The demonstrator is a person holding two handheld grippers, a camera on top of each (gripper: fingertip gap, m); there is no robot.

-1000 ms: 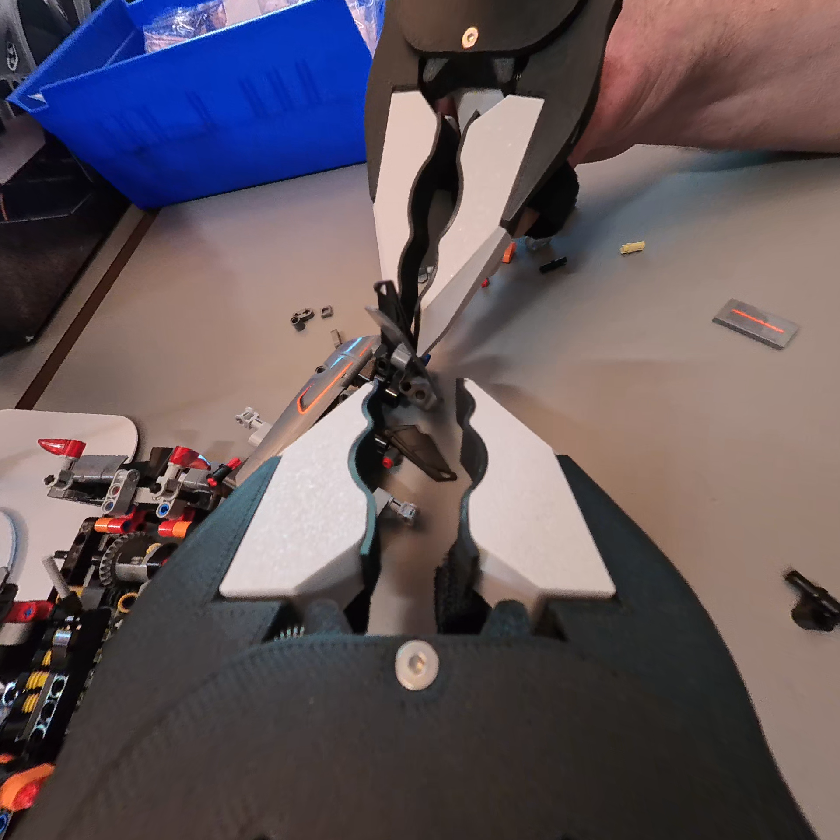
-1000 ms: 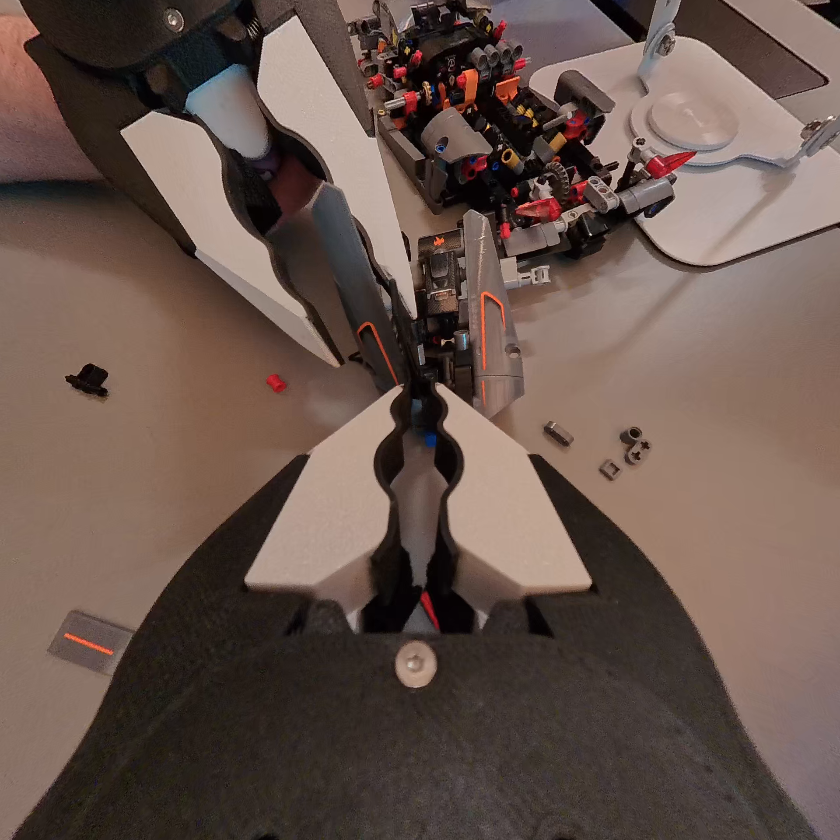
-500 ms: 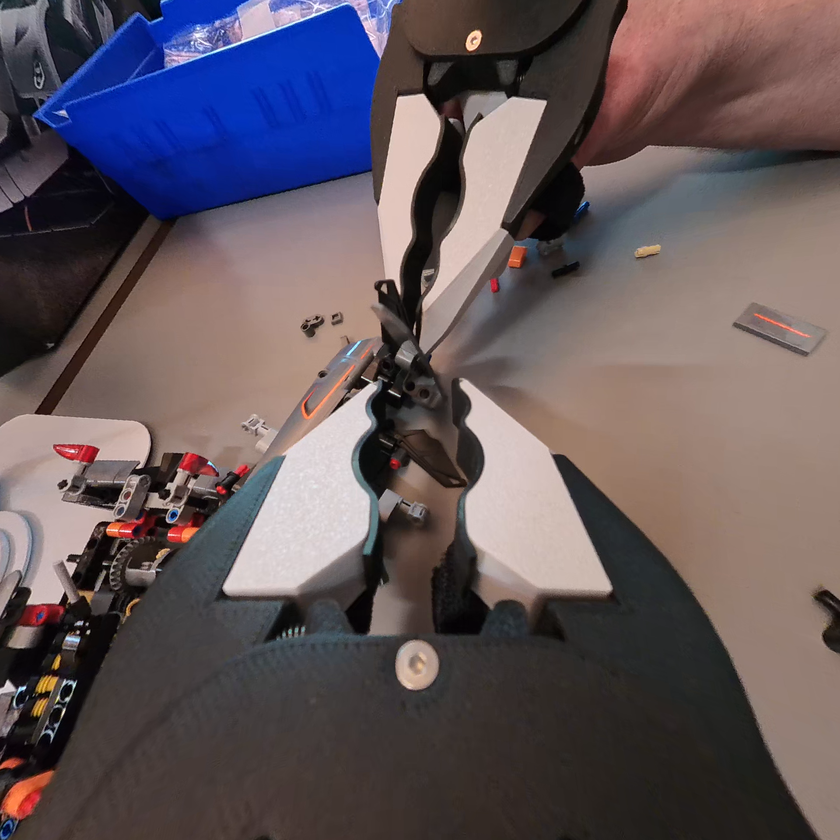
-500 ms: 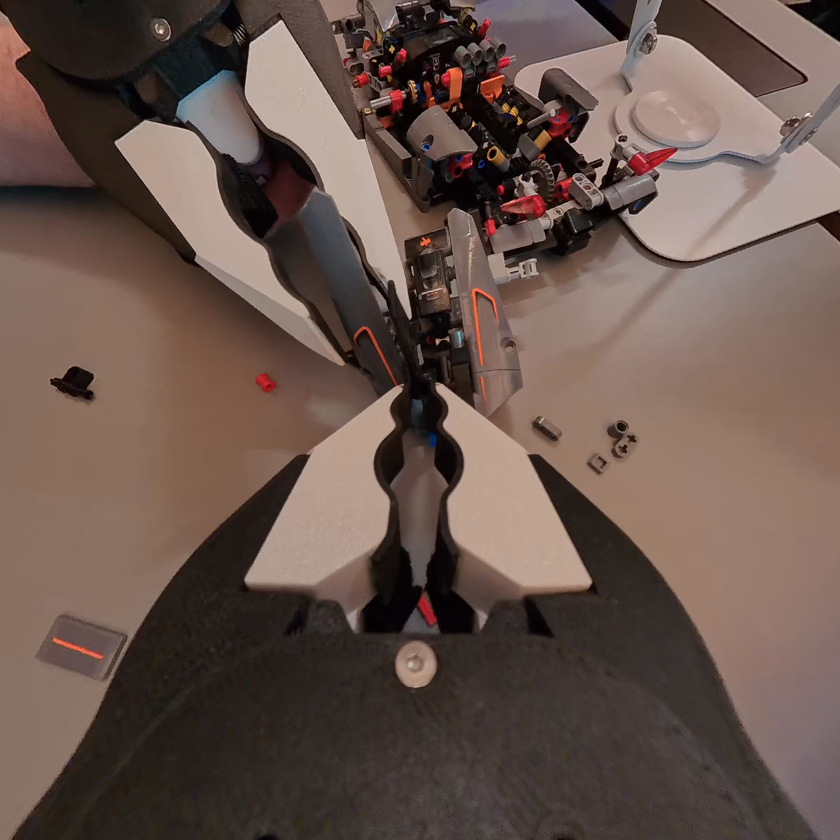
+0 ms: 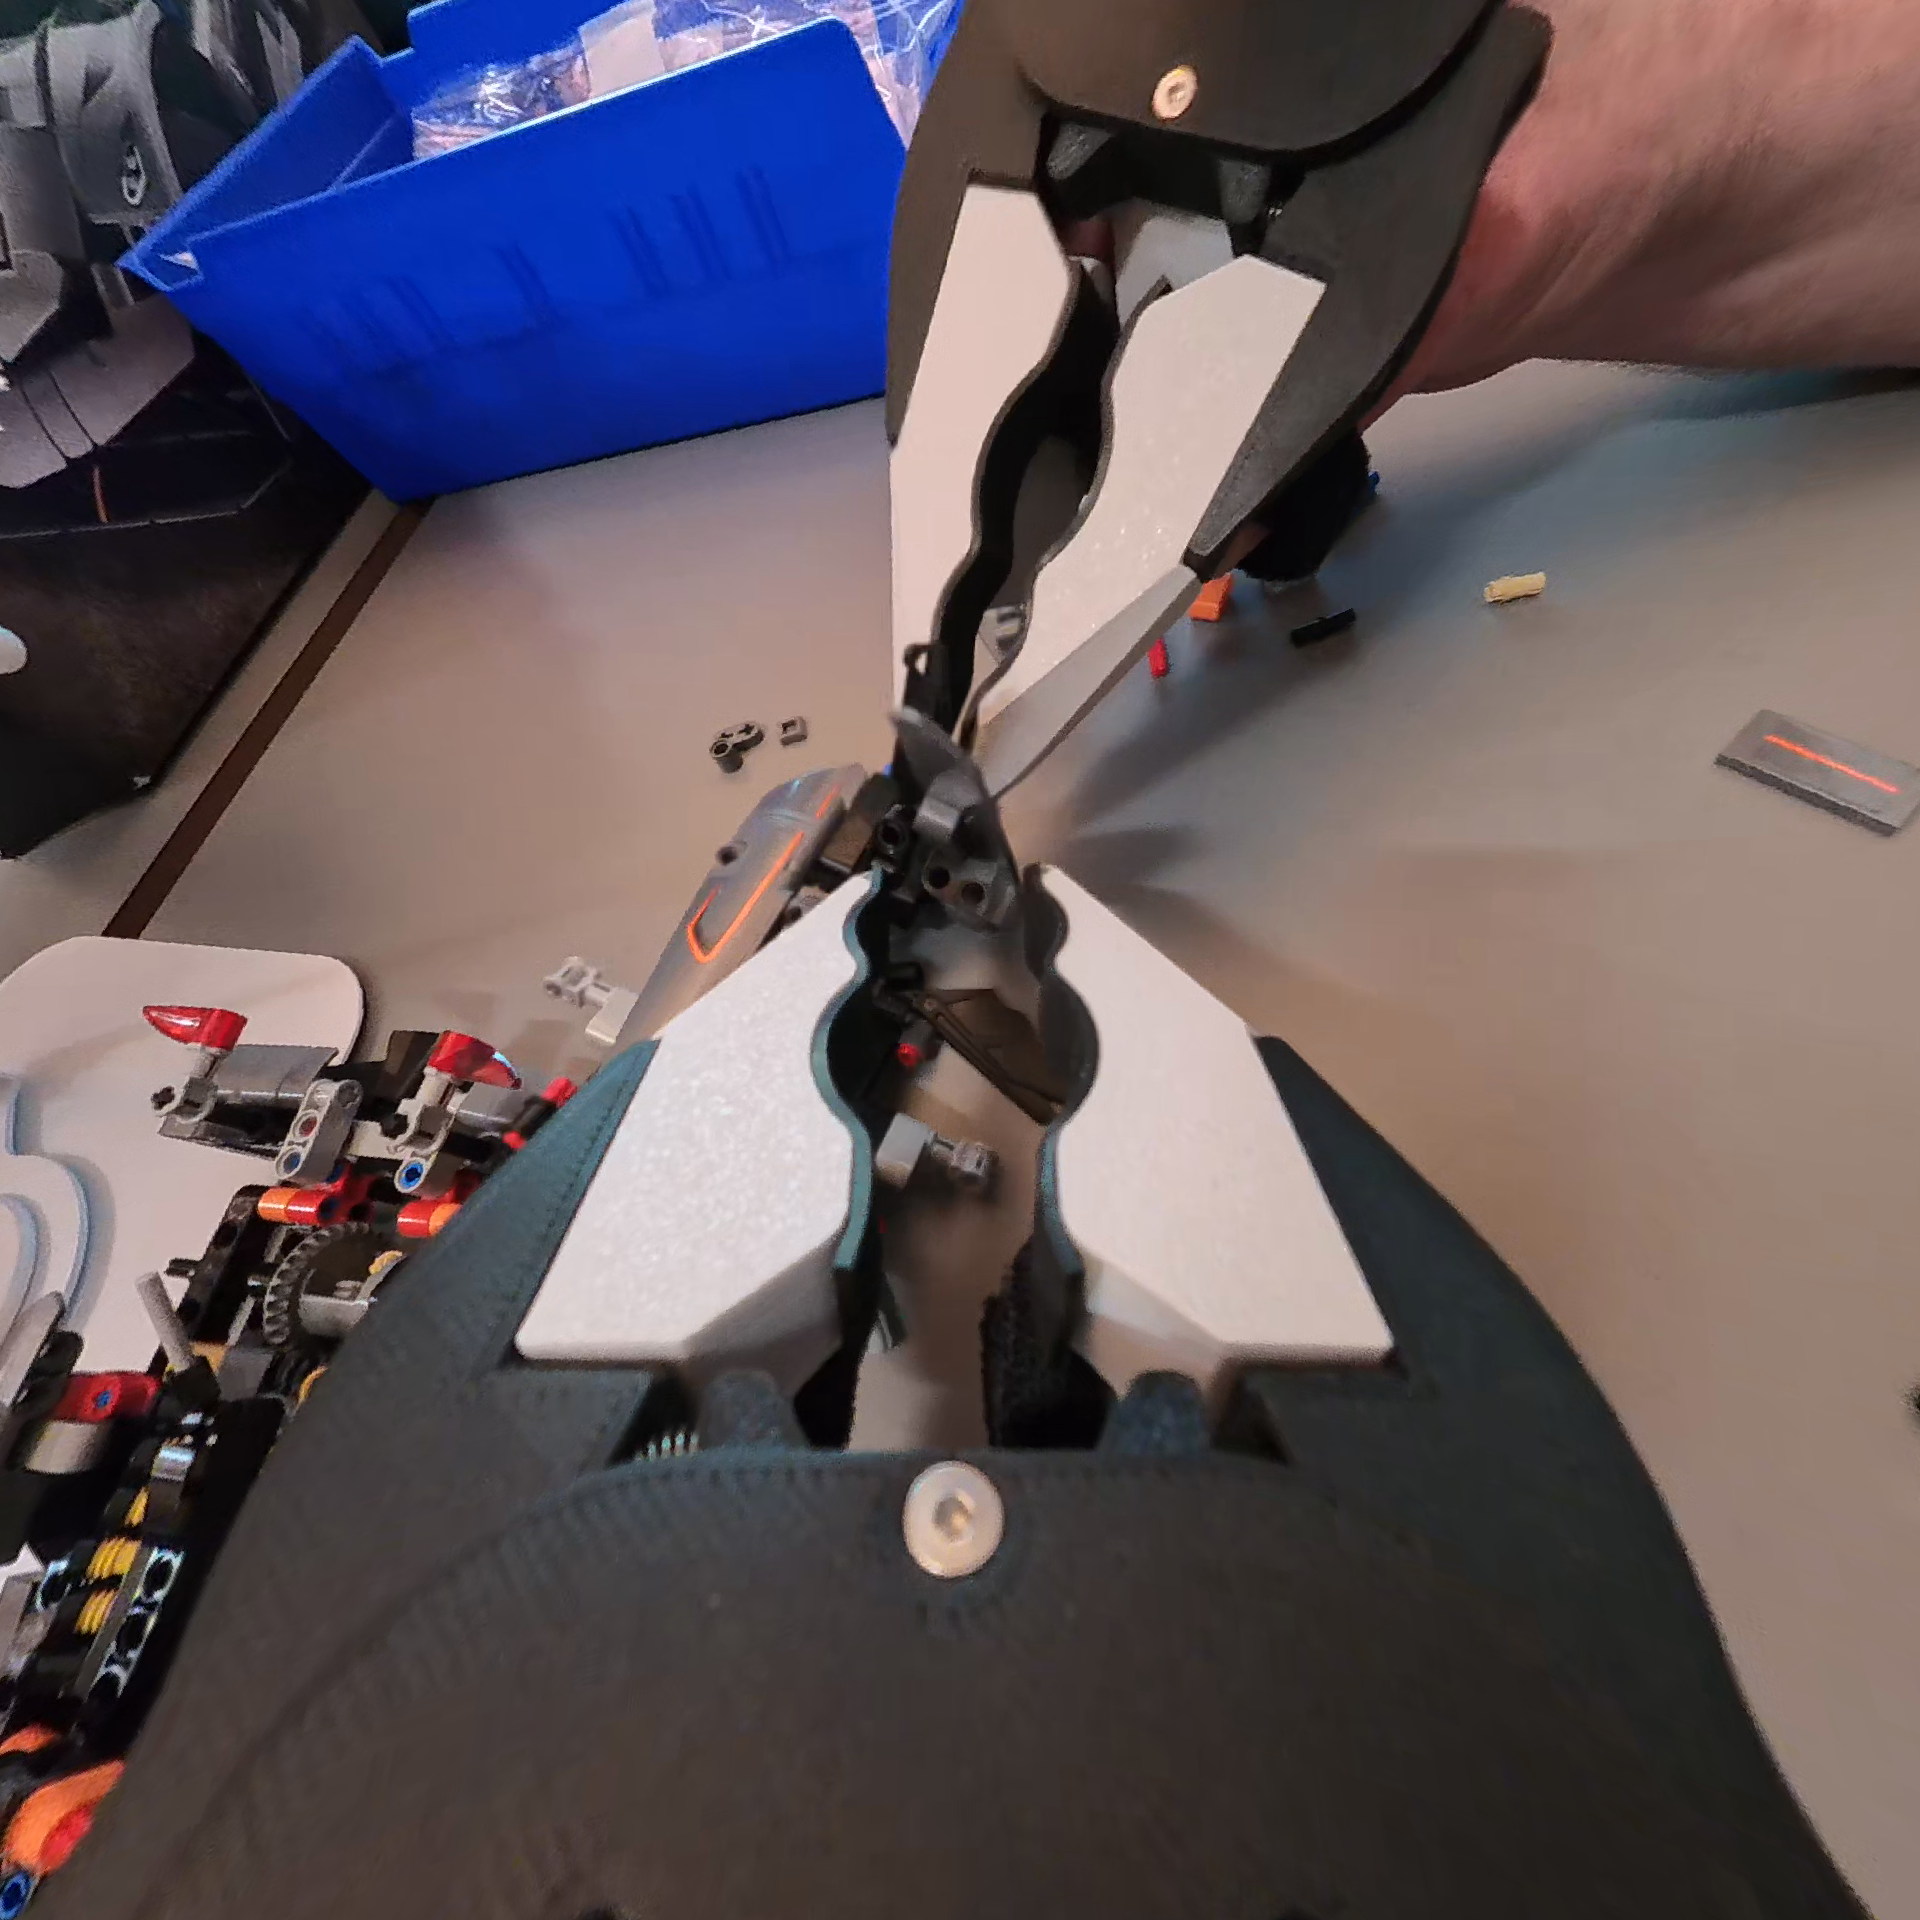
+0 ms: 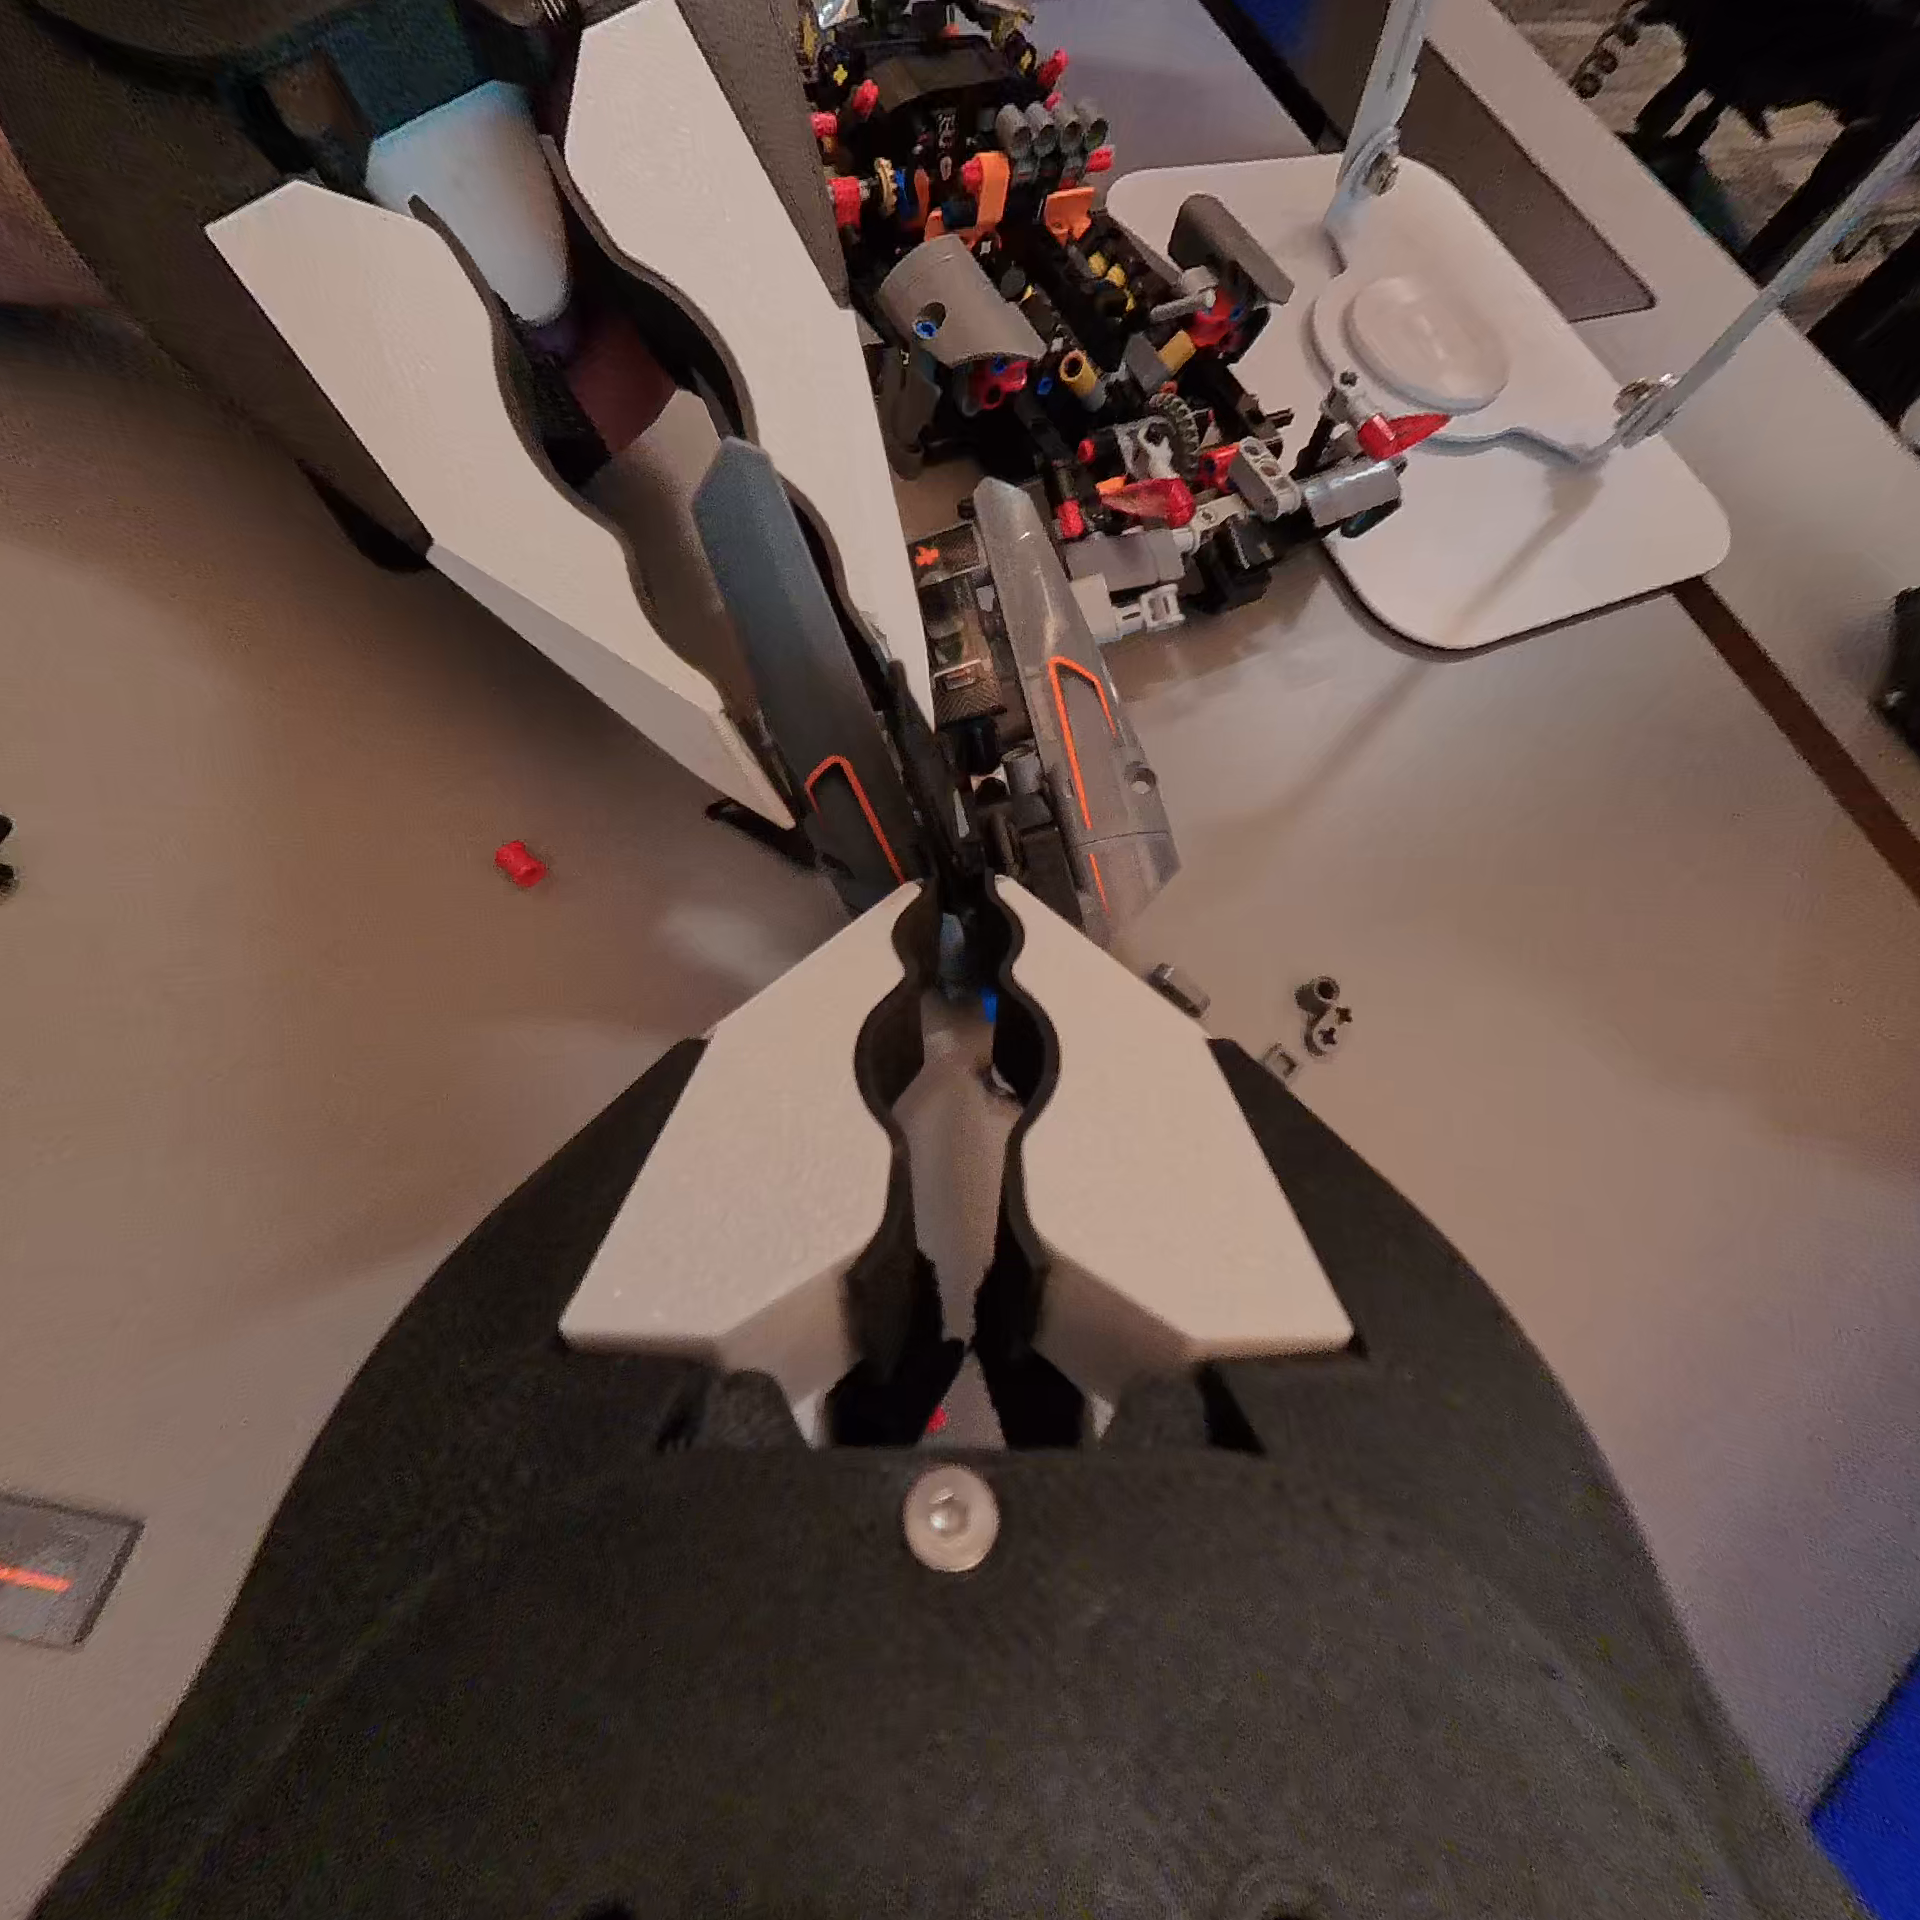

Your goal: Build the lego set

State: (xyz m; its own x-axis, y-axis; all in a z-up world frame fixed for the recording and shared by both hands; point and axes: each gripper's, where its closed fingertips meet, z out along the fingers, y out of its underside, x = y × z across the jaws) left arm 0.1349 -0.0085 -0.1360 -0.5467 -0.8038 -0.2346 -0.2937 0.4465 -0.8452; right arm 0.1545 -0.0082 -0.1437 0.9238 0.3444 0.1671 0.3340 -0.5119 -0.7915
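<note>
Grey worktop fills both views, w/ a blue bin at the far edge in the left wrist view and a white base plate off to one side. Next biggest: the main lego build, a dense black chassis w/ red, orange and yellow pins, sitting partly on that plate. In front of it, the grey sub-assembly w/ orange-lined panels is held up between both tools, just clear of the main build. Left gripper is at a narrow gap, fingers round the sub-assy's black and grey end; firm contact on both sides can't be told. Right gripper comes in from the opposite side, nearly closed, pinching the thin dark tip of the sub-assy. Small stuff now: a flat grey tile w/ an orange line lies well apart, a few grey connectors near the right gripper, a red pin, a tan pin.
</note>
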